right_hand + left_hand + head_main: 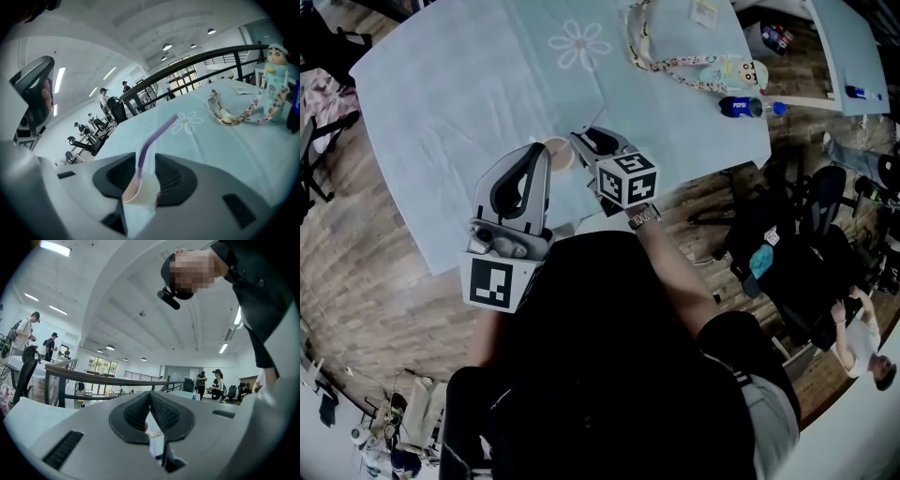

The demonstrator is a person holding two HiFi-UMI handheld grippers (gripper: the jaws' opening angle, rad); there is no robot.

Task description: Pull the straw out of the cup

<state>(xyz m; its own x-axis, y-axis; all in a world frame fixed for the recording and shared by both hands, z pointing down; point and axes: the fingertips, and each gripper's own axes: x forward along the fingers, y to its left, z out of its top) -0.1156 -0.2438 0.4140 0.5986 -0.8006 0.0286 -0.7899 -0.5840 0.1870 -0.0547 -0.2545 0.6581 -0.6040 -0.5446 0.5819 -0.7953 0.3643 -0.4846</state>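
The straw (152,136), bent and purple, stands in a pale cup (143,190) between the right gripper's (145,160) wide-apart ribbed jaws. The left gripper (150,395) is closed, empty.

1. The word "pepsi", in white, stands on the dark blue label of a small plastic bottle (750,106) lying on the pale blue tablecloth (469,94), upper right of the head view.
2. Print on the patterned lanyard strap (675,64) and the white card (705,11) is too small to read.
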